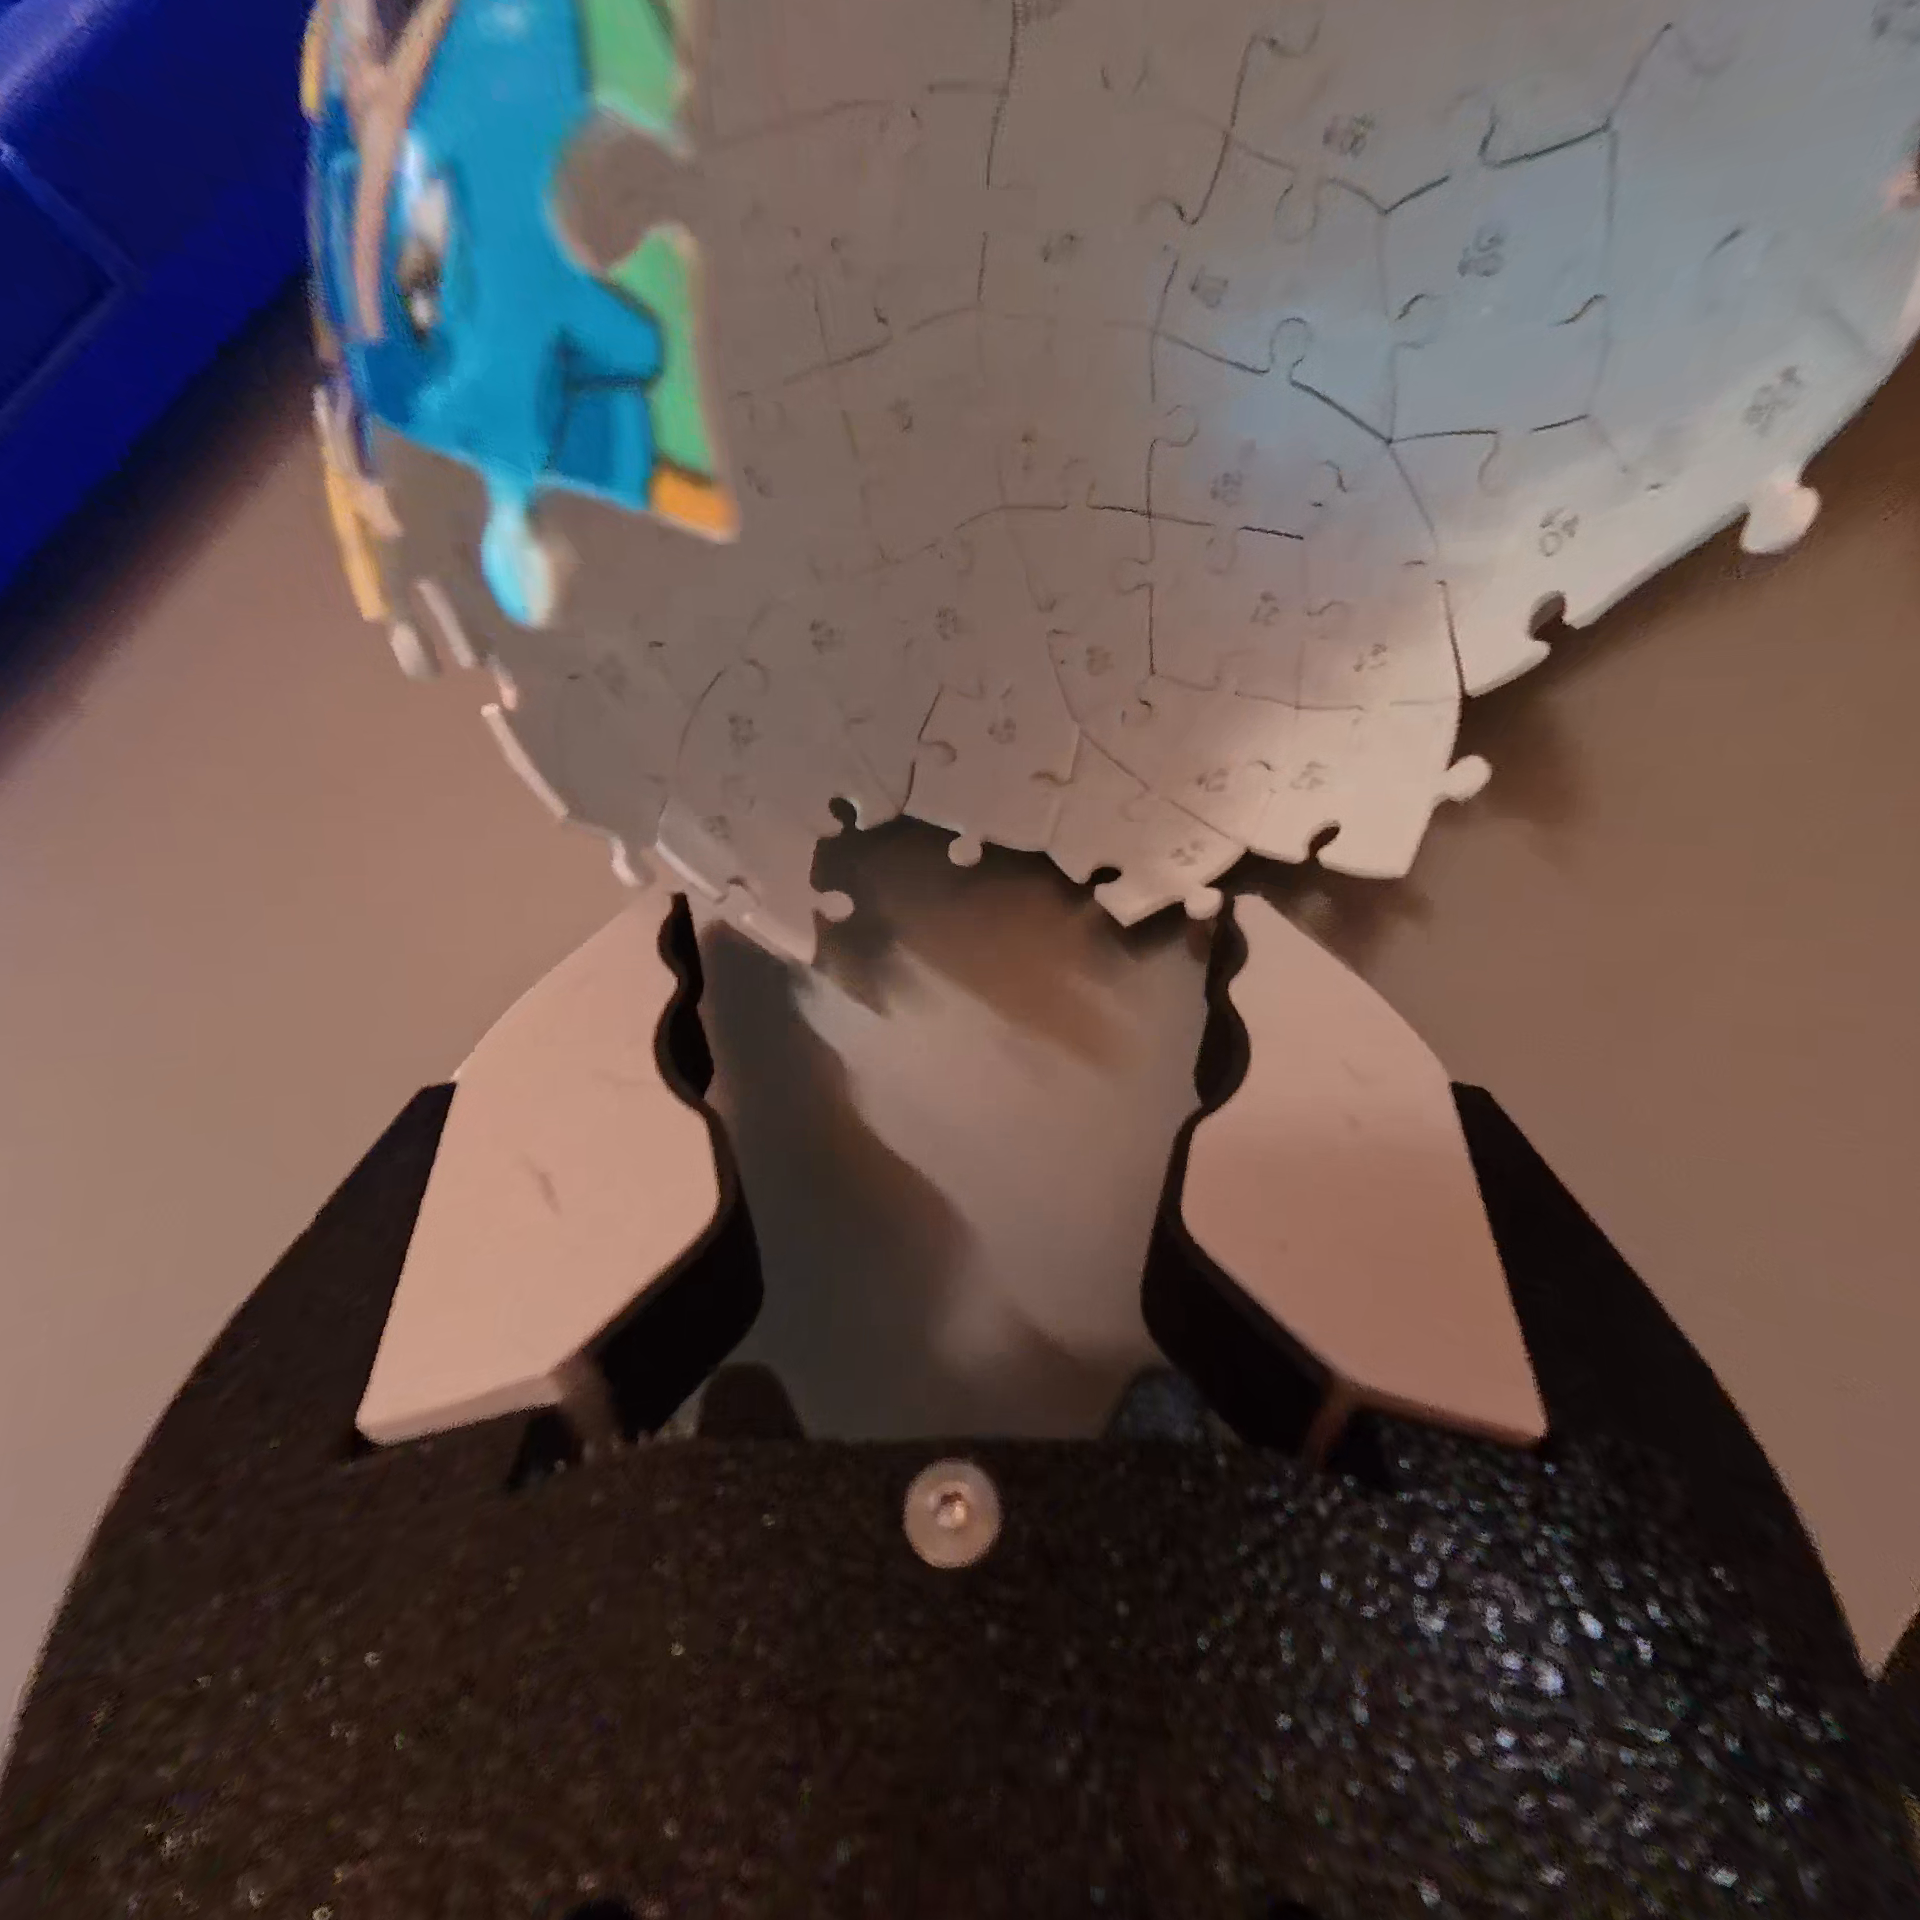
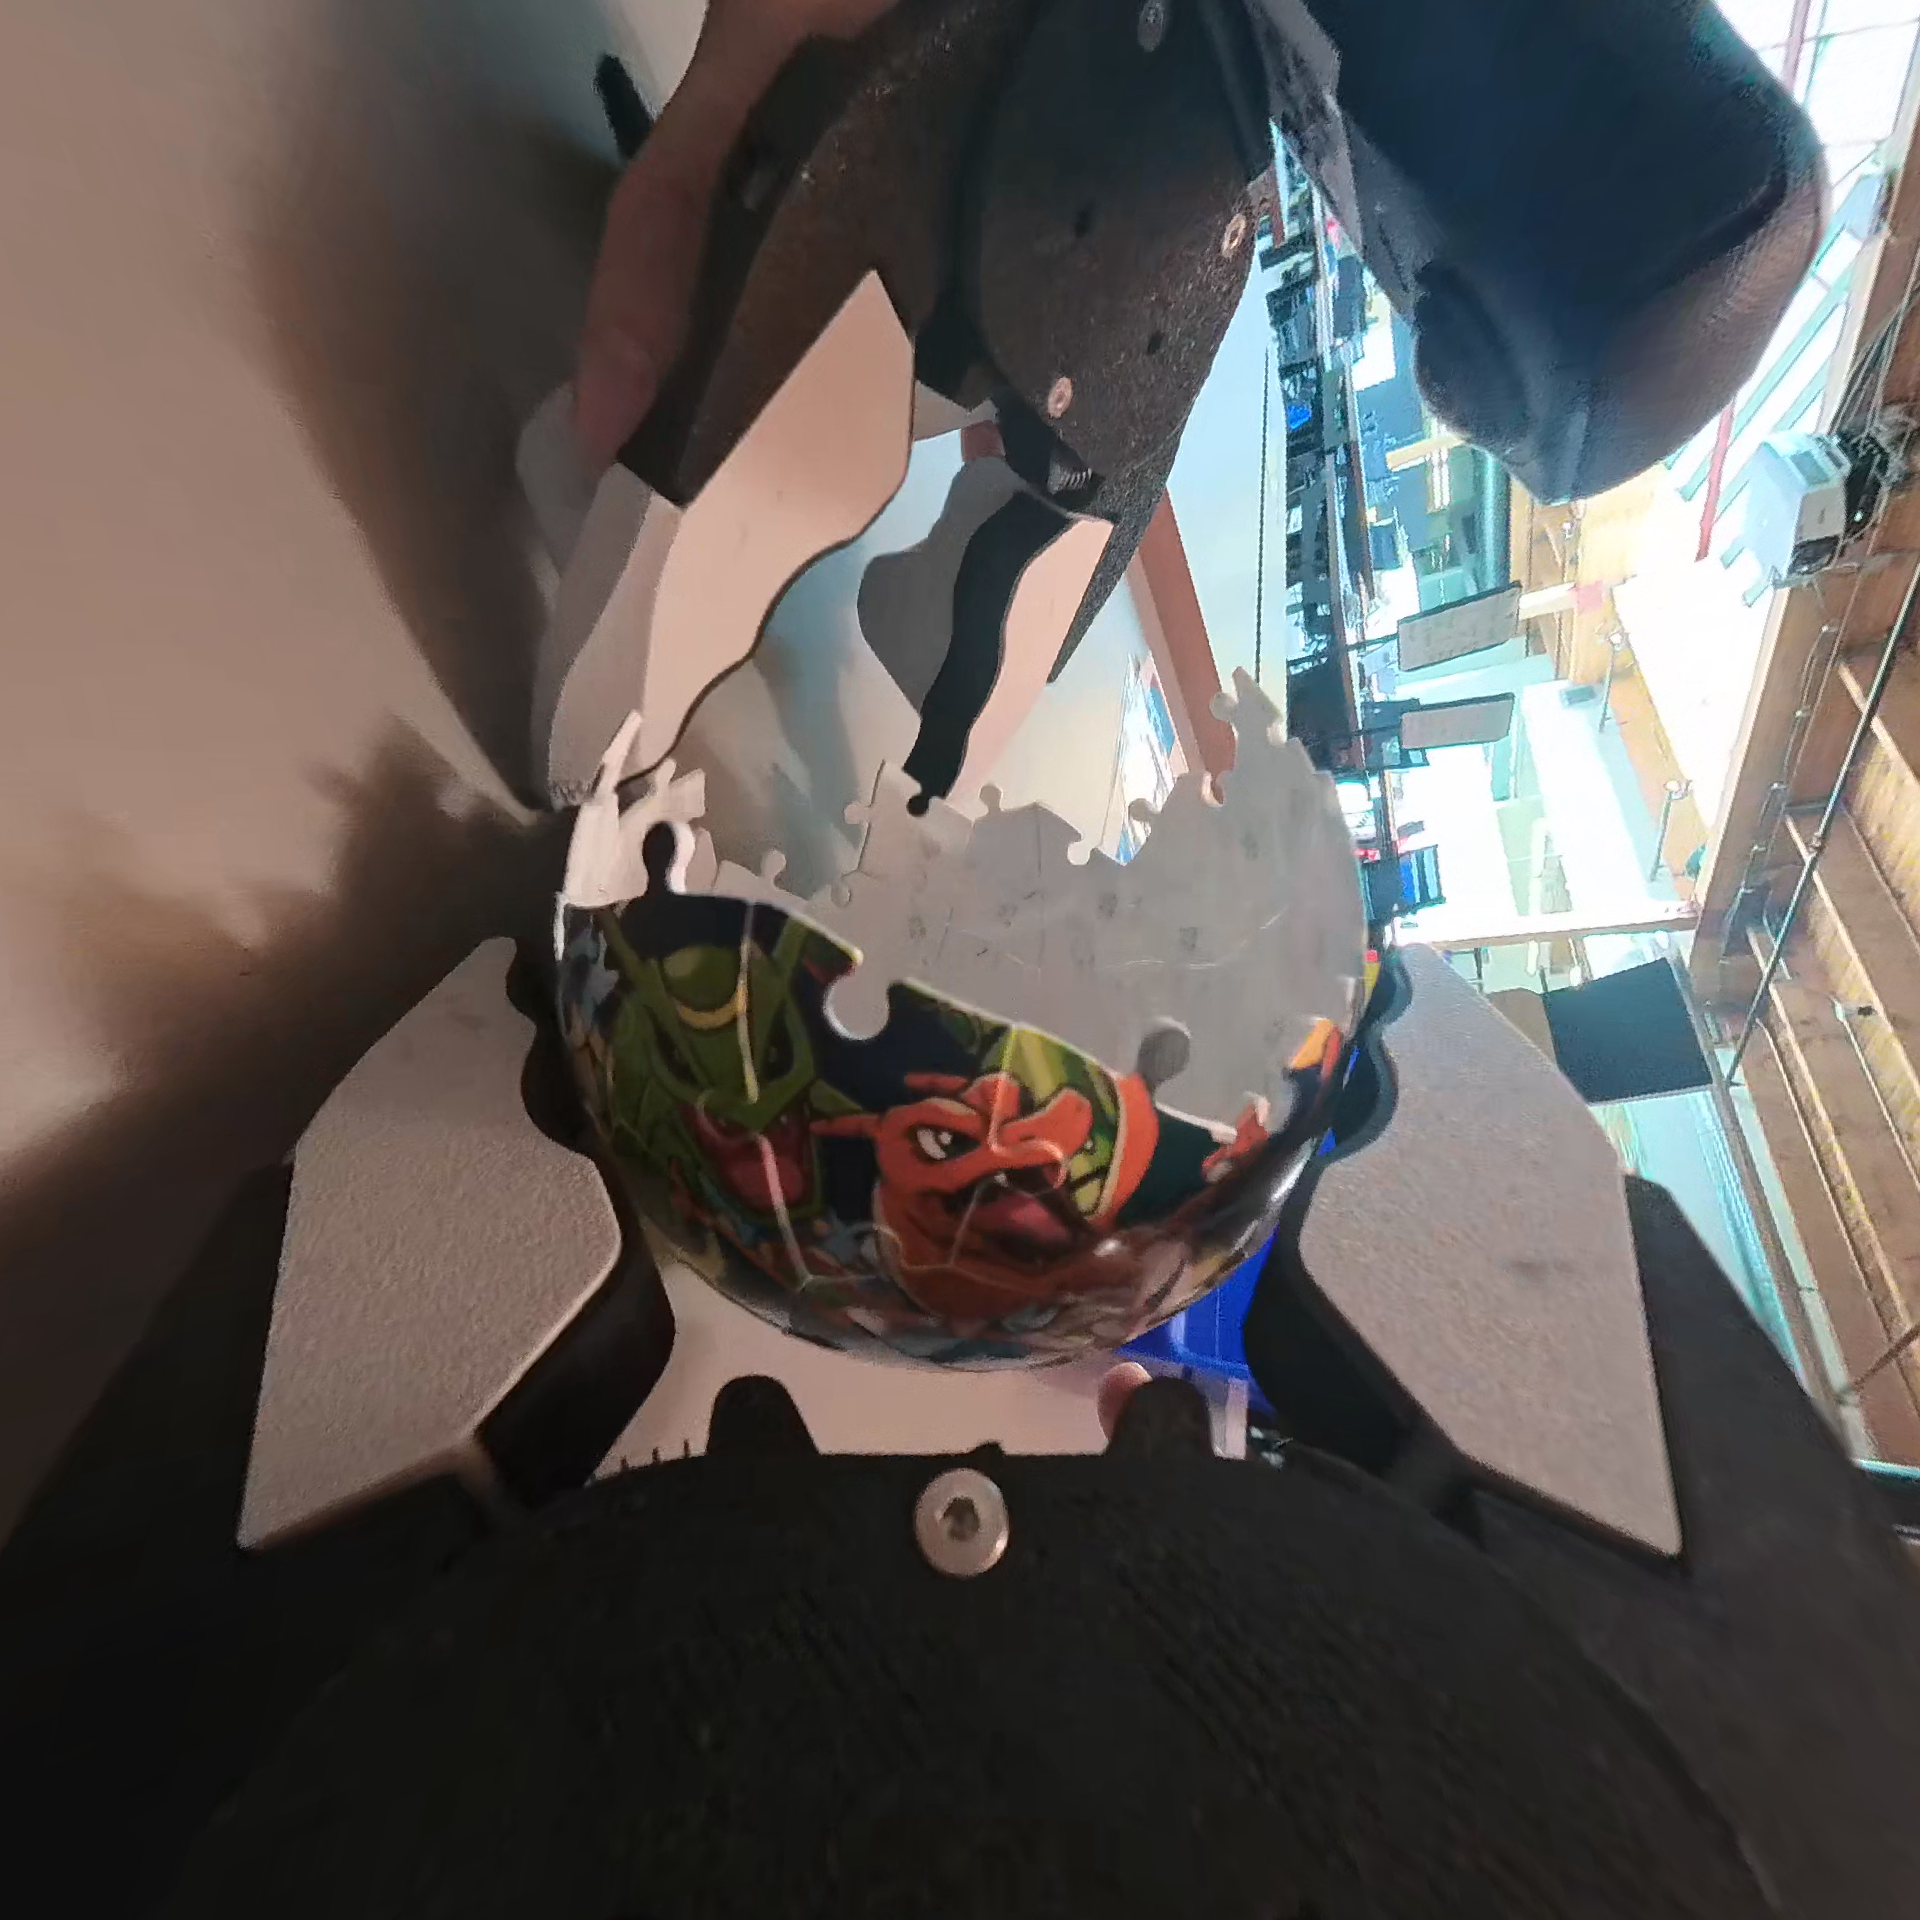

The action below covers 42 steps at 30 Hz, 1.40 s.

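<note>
right gripper (image 2: 961,1049) clamped on puzzle shell (image 2: 935,1091) | left gripper (image 1: 951,920) jaws apart, tips at rim, holding nothing | risk: squeeze or nudge pops pieces, shell collapses

Left claw (image 1: 951,914) spread wide, empty, tips just under the jagged lower rim of a puzzle shell (image 1: 1091,468), grey inside, colour print at left. Blue bin (image 1: 114,291) upper left. Tan bench (image 1: 208,935).
</note>
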Available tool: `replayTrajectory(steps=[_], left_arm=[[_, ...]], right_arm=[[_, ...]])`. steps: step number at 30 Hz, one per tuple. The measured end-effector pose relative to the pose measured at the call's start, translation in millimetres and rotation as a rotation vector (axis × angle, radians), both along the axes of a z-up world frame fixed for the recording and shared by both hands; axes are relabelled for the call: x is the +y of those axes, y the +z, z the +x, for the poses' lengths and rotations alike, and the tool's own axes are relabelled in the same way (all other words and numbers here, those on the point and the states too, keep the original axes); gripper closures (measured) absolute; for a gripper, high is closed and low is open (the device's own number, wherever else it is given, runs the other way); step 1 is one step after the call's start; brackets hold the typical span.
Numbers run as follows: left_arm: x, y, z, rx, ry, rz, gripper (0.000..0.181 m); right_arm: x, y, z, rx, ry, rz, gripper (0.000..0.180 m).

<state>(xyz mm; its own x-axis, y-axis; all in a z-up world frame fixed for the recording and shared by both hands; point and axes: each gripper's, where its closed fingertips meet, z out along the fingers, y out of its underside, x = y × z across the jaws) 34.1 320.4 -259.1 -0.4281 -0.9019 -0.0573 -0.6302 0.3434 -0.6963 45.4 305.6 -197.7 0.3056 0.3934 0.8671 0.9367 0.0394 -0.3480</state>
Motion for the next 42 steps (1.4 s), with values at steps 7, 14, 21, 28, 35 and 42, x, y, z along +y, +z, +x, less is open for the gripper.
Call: replayTrajectory(steps=[7,14,21,28,35,42], left_arm=[[15,13,0,-0.062,0.089,-0.081,0.082],[30,44,-10,-0.131,0.116,-0.263,0.088],[45,26,25,-0.061,0.311,-0.119,0.084],[34,2,38,0.037,0.292,-0.016,0.086],[23,0,38,0.07,0.249,-0.025,0.106],[14,0,30,0.099,0.203,-0.107,0.108]], right_arm=[[2,-1,0,-0.021,-0.009,-0.027,0.039],[3,-1,3,-0.04,-0.006,-0.043,0.038],[3,-3,6,0.005,-0.005,-0.057,0.037],[2,-4,7,0.014,-0.002,-0.07,0.037],[4,-5,6,0.021,0.007,-0.082,0.037],[6,-5,5,-0.011,0.004,-0.1,0.037]])
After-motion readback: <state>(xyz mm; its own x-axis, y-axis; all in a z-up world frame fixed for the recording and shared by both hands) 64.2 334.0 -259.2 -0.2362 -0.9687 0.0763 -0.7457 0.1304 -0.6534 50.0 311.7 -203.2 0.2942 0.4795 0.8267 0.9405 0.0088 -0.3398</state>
